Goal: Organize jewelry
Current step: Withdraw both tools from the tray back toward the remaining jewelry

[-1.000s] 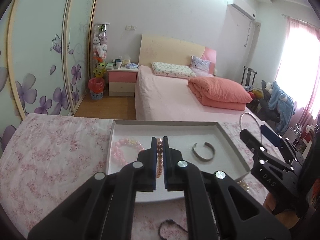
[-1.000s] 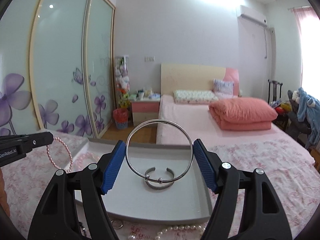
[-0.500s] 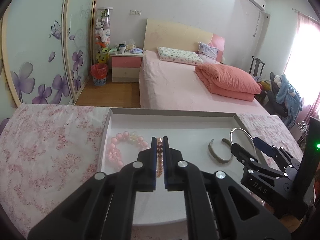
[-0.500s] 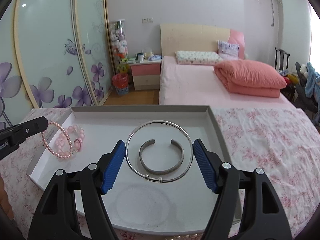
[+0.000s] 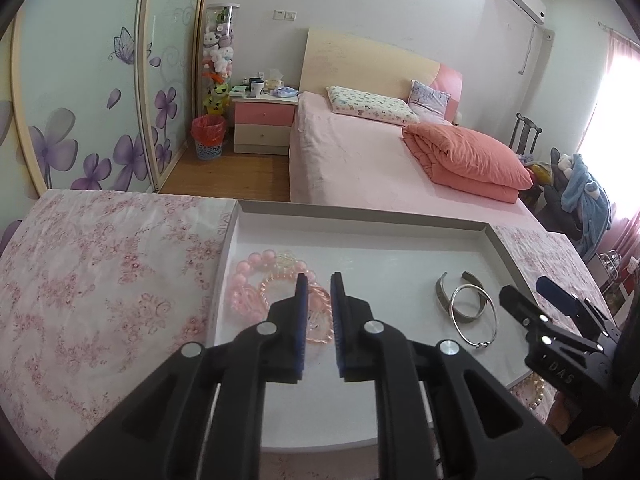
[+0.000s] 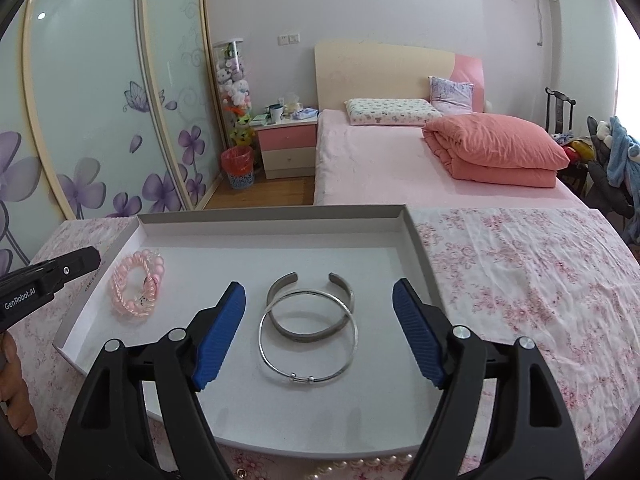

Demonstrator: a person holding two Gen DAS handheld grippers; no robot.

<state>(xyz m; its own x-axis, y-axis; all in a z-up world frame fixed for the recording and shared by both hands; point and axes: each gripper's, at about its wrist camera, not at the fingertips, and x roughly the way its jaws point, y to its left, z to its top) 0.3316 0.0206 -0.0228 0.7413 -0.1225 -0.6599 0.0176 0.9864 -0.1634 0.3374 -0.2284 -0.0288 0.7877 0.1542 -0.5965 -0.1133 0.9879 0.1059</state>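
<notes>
The floral cloth (image 6: 520, 280), thin and creased with pink sprigs, covers the table, and both views now look down onto it more steeply than a second ago. On it stands the tray (image 6: 276, 216), a shallow white card box with low straight walls and a matte floor.

A second ago the left gripper (image 5: 318, 280) pinched a pink bead strand upright above the tray. Its jaws have just been opening, and now a narrow gap shows between the blue ribbed pads with nothing in it. The strand lies on the pink bracelets (image 6: 138, 290), a heap of glossy round beads and clear twisted loops at the tray's left end.

The right gripper (image 6: 319, 294) earlier clamped the bangle (image 6: 308, 340) upright between its pads. Its jaws have just been opening wider; they stand far apart and empty. The bangle, a thin bright wire ring with two small beads at its near edge, now lies flat on the tray floor. It overlaps the cuff (image 6: 310, 308), a broader dull-grey metal band, C-shaped with its gap toward the far wall.

A pearl string (image 6: 360, 466), small and round, lies on the cloth by the tray's near edge.
</notes>
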